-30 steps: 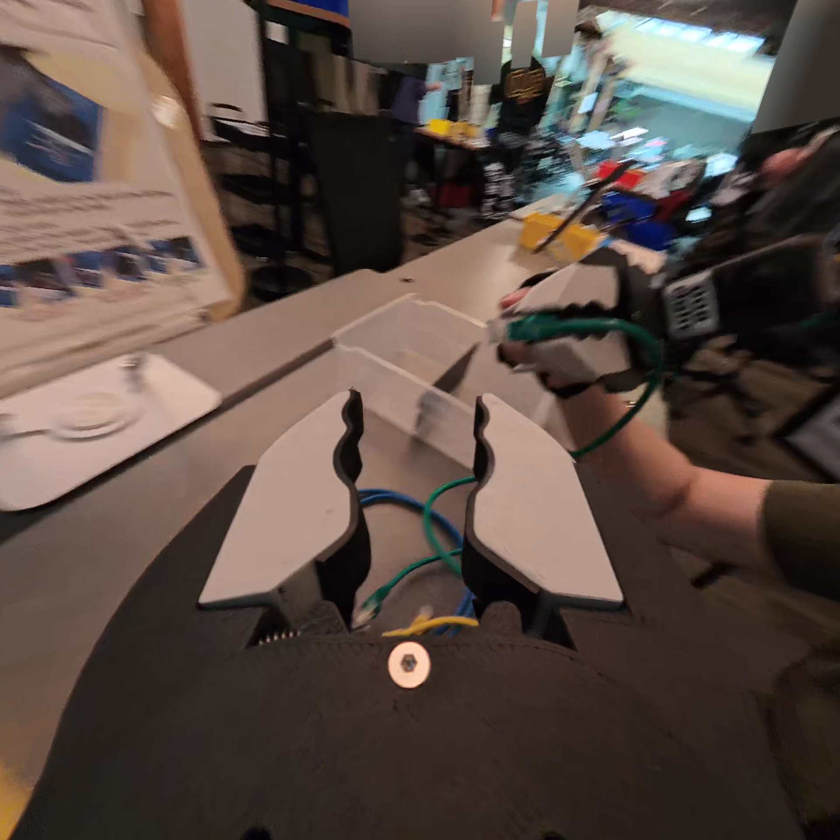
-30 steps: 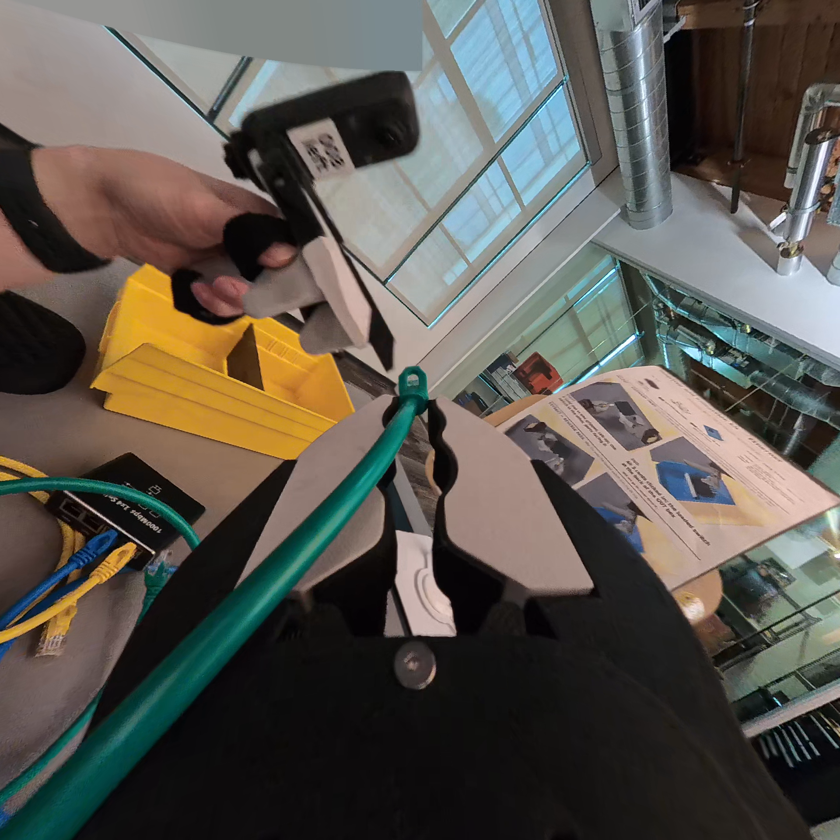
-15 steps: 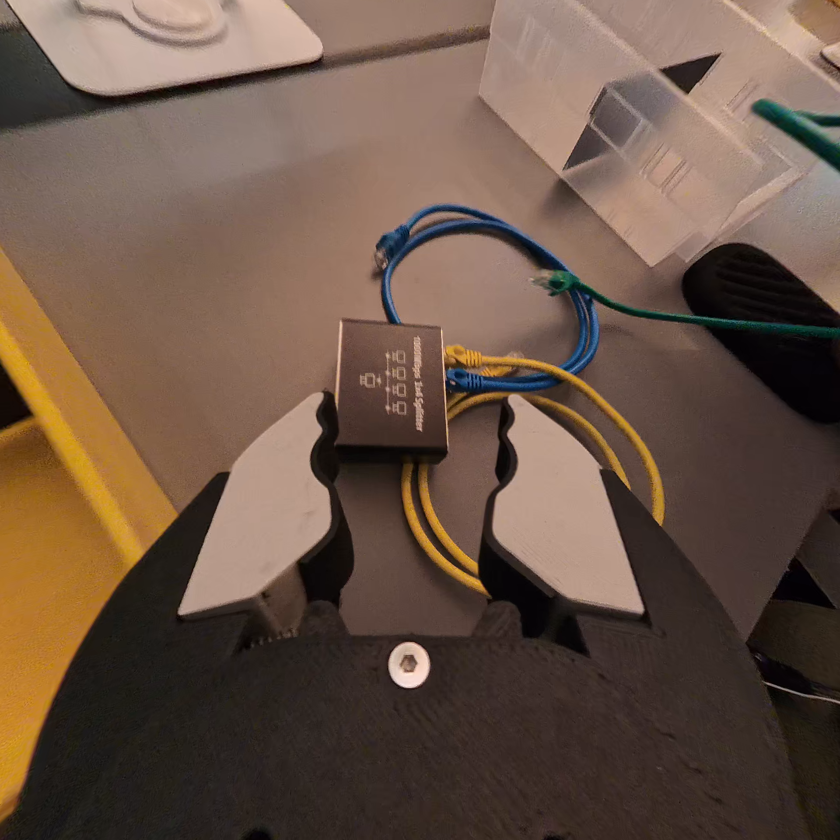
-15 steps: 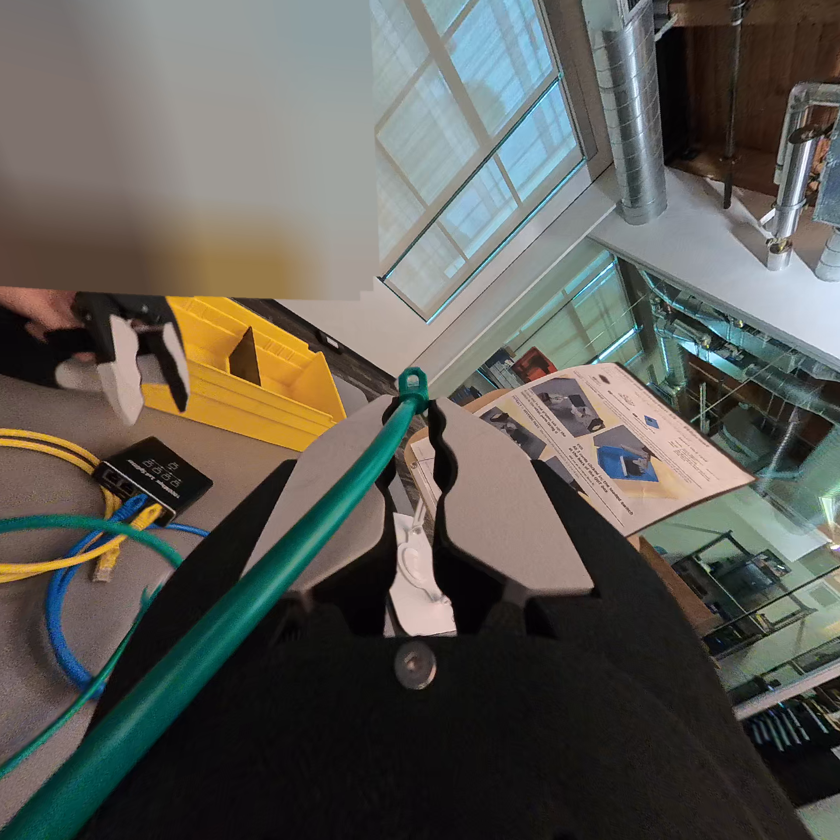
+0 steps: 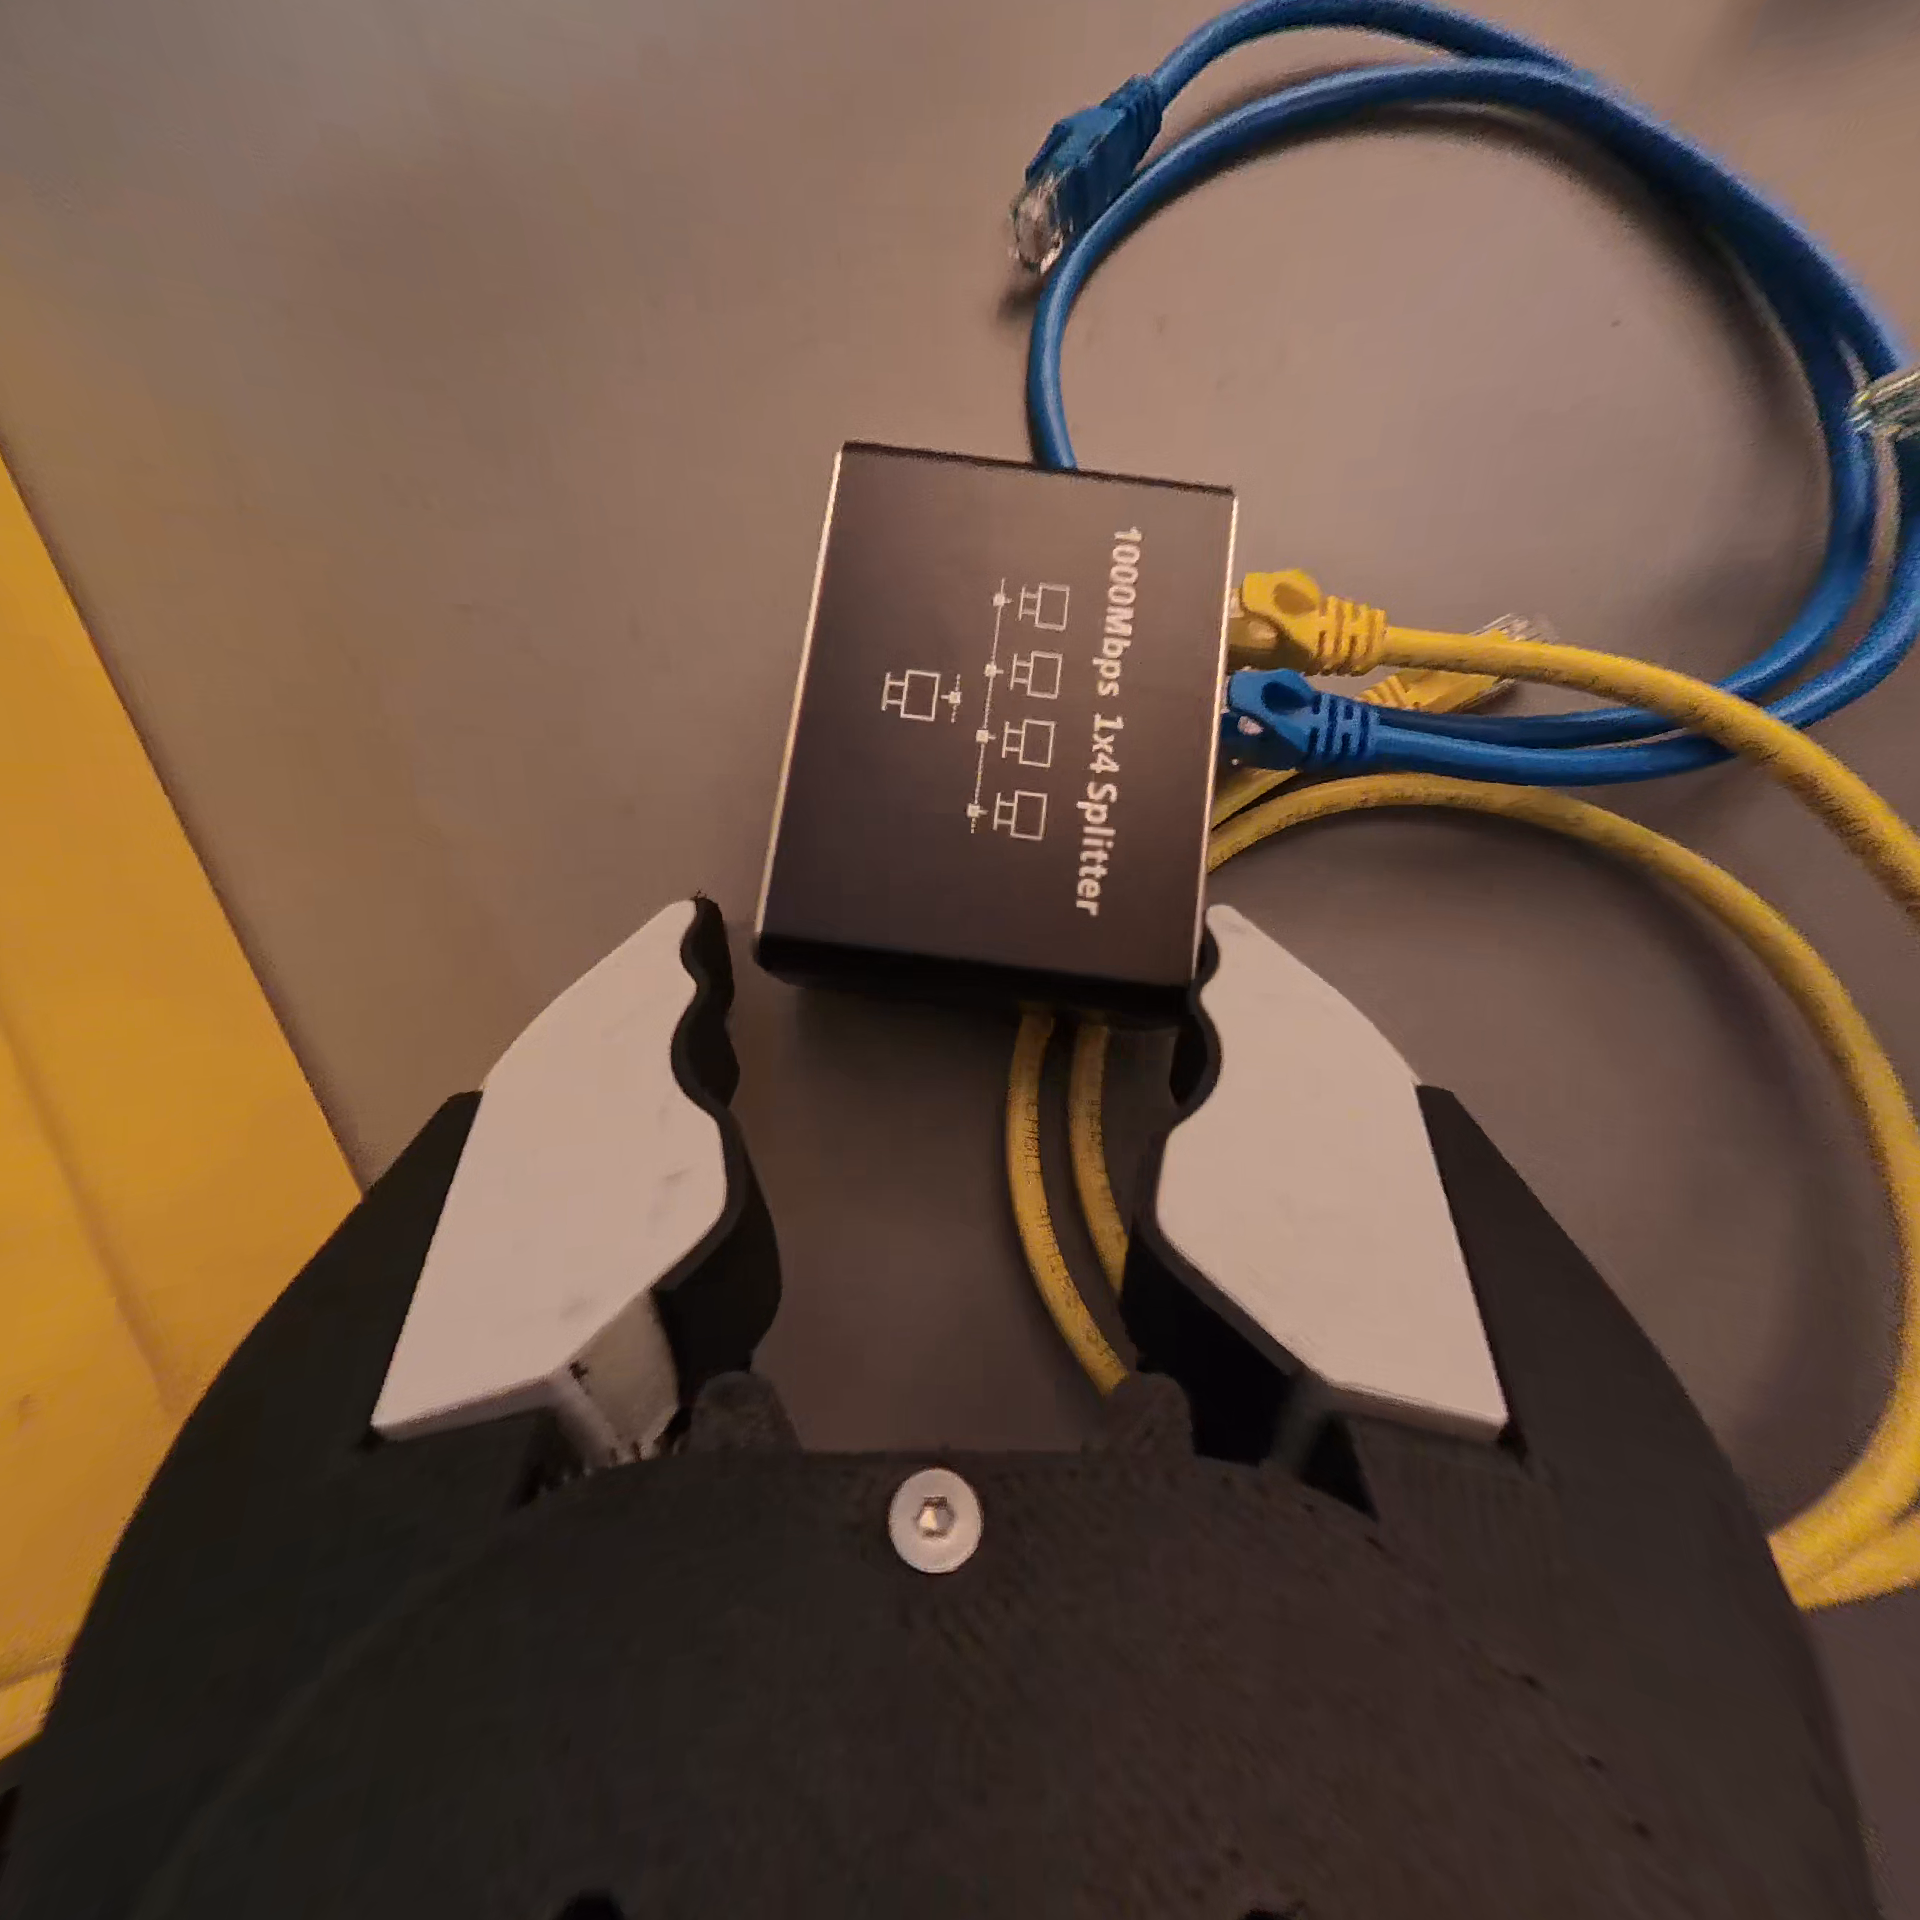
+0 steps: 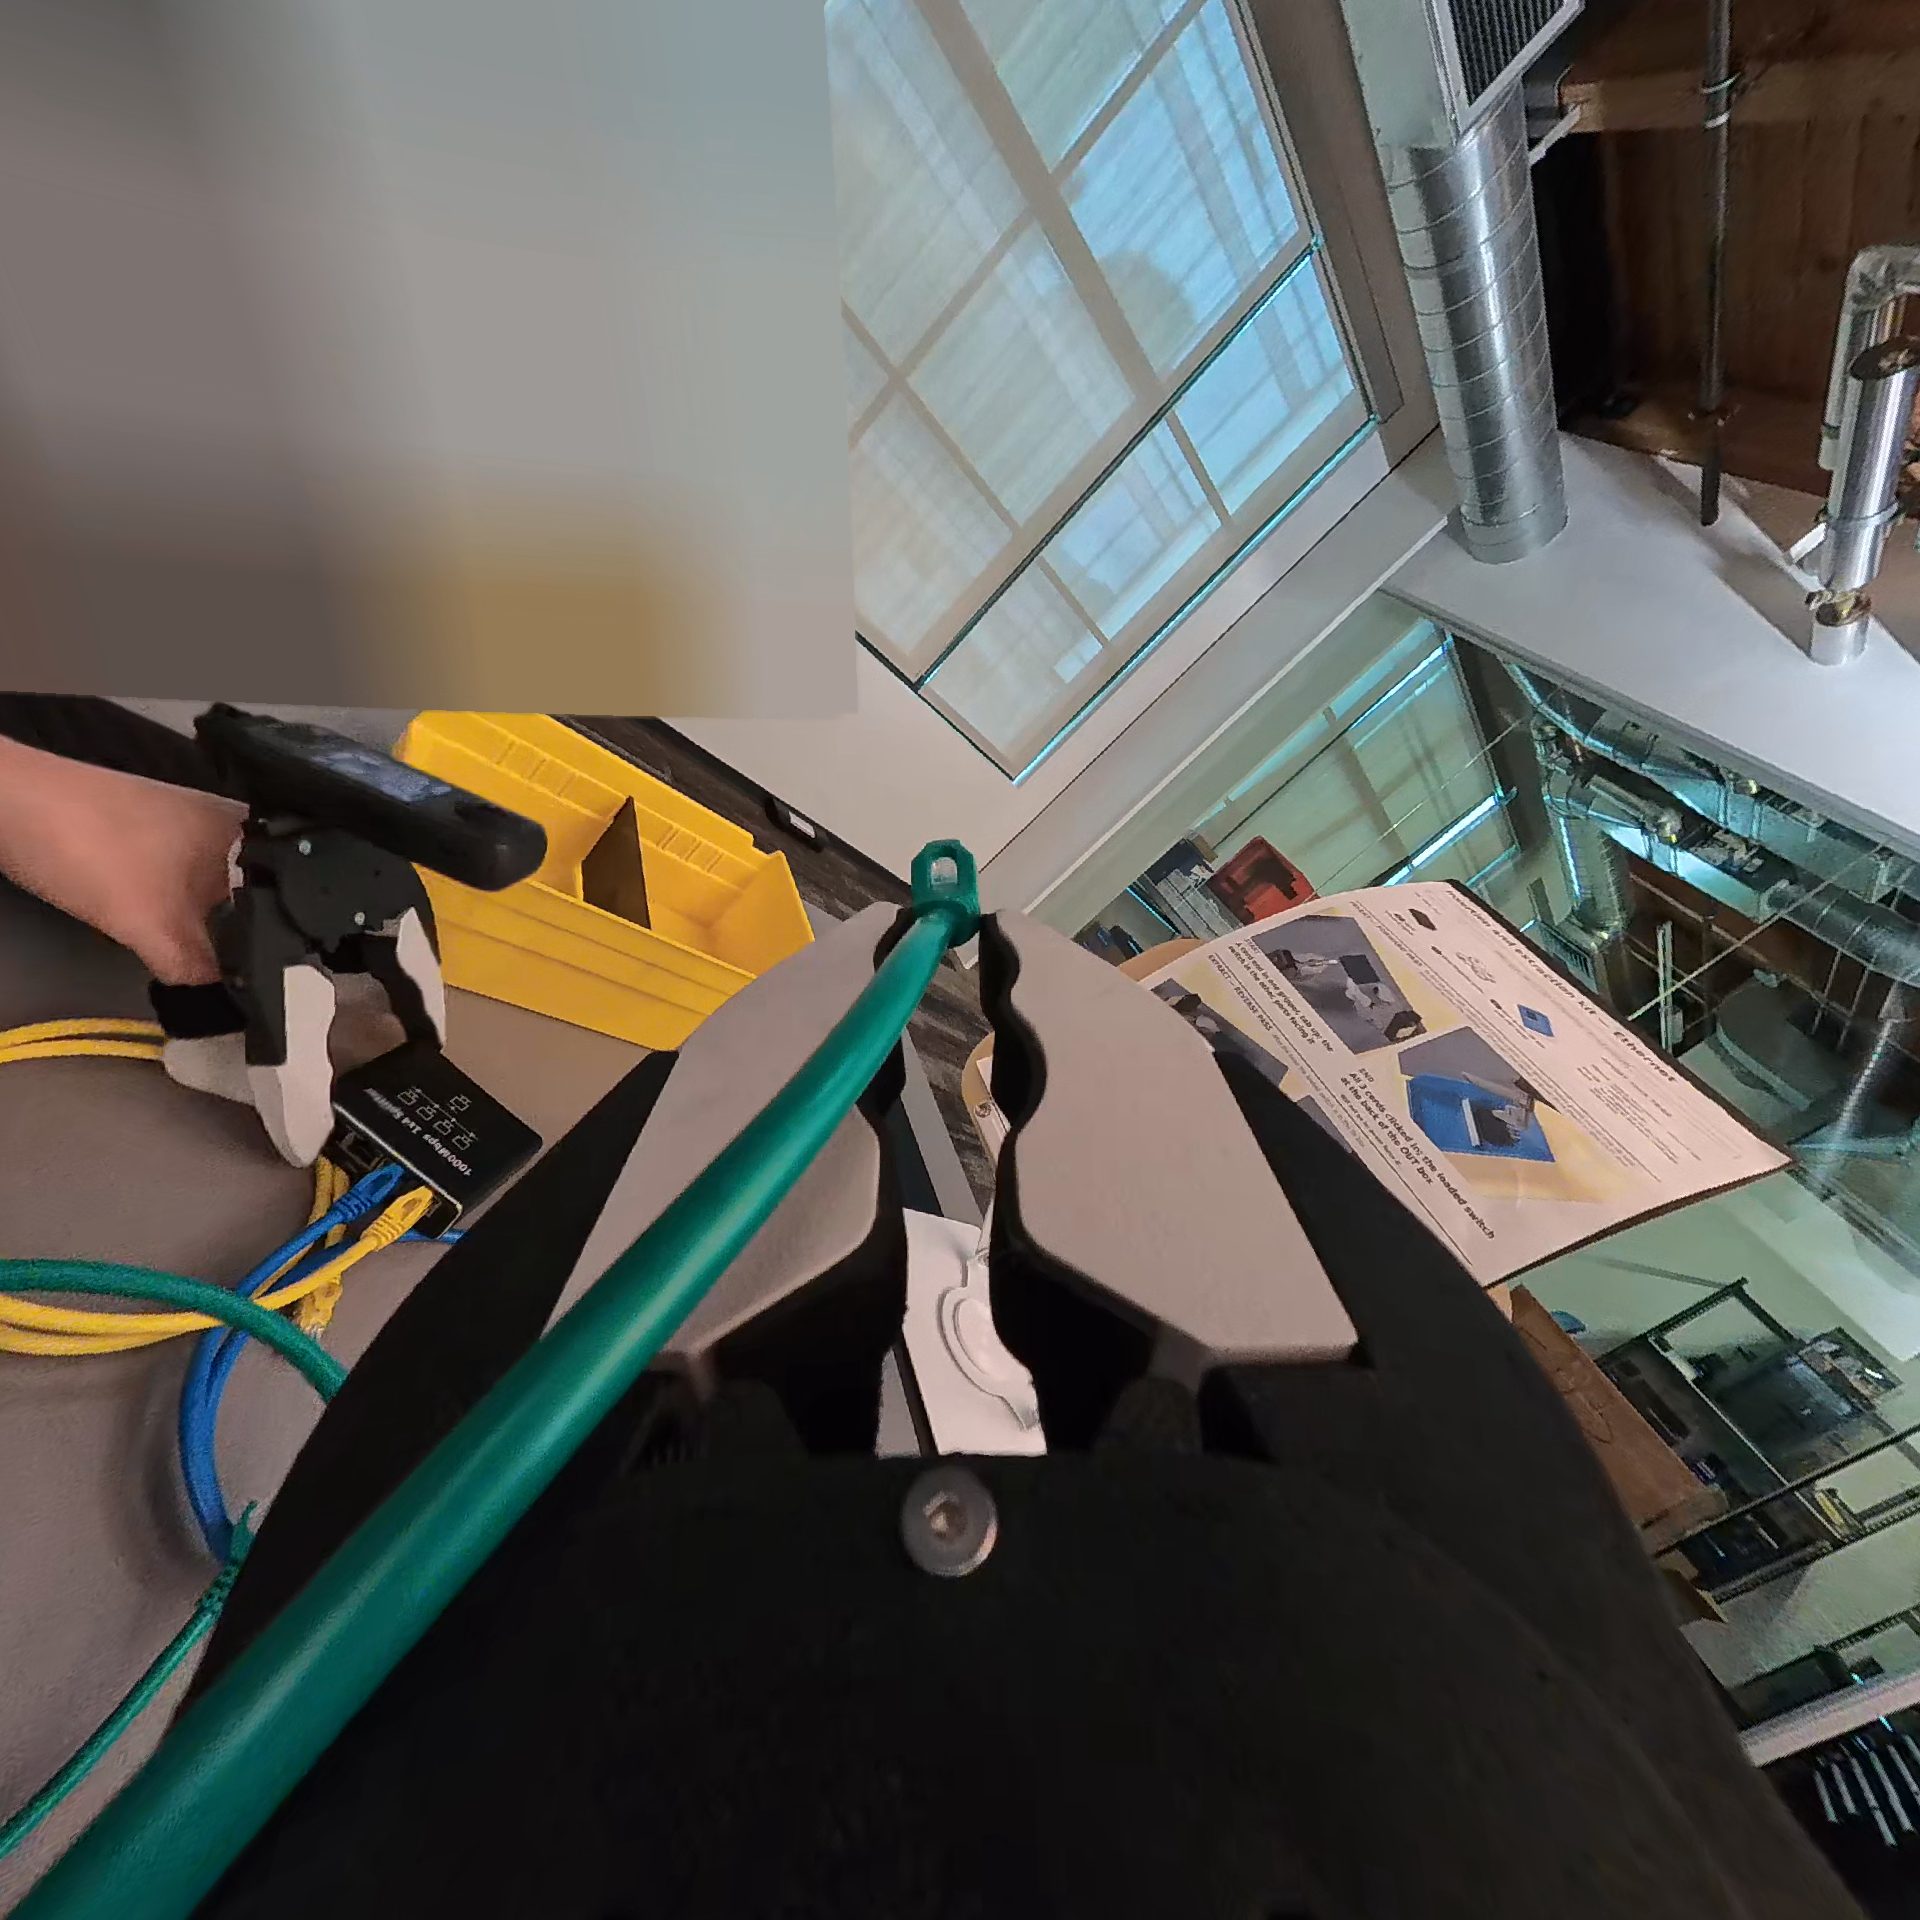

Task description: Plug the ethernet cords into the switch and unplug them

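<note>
Two cords, one yellow (image 5: pixel 1311 634) and one blue (image 5: pixel 1299 720), were already seated side by side in the right face of the small black switch (image 5: pixel 997 717), which lay flat on the grey table (image 5: pixel 436 364) with a yellow bin (image 6: pixel 613 894) just beyond it. Within the last second the left gripper (image 5: pixel 956 951) had swung down from pointing across the room to sit low over the table, its fingers spread apart and now flanking the near end of the switch, the right finger (image 5: pixel 1304 1164) apparently touching the corner, the left one a little clear. That move looked like preparation to pin the box steady. The right gripper (image 6: pixel 961 914) had hardly shifted: its fingers were pinched together on the green cord (image 6: pixel 665 1247) just behind the plug (image 6: pixel 942 871), which stuck out past the tips and was held high, aimed off toward the windows and well away from the ports. The blue cord's other plug (image 5: pixel 1081 166) lay loose at the far side of the table. Judging by this, the third insertion had not begun; the green plug would need to be brought down and turned toward a free port.
</note>
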The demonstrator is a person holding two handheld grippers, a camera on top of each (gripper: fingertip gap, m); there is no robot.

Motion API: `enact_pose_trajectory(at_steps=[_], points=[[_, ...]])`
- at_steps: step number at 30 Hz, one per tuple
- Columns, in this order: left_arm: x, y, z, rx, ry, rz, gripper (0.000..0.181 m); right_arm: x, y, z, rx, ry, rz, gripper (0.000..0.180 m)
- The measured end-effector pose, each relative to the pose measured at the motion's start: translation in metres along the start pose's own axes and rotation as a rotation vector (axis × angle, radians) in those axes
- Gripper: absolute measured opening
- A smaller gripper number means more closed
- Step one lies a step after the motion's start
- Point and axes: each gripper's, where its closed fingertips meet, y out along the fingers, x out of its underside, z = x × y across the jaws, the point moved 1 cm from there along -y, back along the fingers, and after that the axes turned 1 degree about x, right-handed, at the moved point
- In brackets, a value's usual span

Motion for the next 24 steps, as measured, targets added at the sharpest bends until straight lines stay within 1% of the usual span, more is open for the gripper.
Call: enact_pose_trajectory(at_steps=[8, 10, 11, 13, 14, 20, 24], points=[[-0.001, 0.004, 0.002, 0.022, 0.042, 0.024, 0.076, 0.004, 0.004, -0.002, -0.006, -0.007, -0.016, 0.011], [-0.001, 0.007, 0.000, 0.012, 0.044, 0.026, 0.095, 0.008, 0.007, -0.004, -0.013, -0.014, -0.034, 0.011], [-0.002, 0.008, -0.001, 0.012, 0.042, 0.029, 0.097, 0.009, 0.008, -0.005, -0.015, -0.016, -0.041, 0.011], [-0.005, 0.010, -0.001, 0.021, 0.050, 0.037, 0.094, 0.011, 0.011, -0.007, -0.027, -0.016, -0.049, 0.011], [-0.006, 0.010, 0.002, 0.037, 0.064, 0.044, 0.083, 0.013, 0.012, -0.008, -0.031, -0.017, -0.054, 0.011], [-0.007, 0.009, 0.003, 0.035, 0.044, 0.054, 0.081, 0.019, 0.017, -0.011, -0.045, -0.012, -0.072, 0.011], [-0.014, 0.005, 0.004, 0.093, -0.060, 0.109, 0.080, 0.023, 0.020, -0.013, -0.055, -0.008, -0.085, 0.011]])
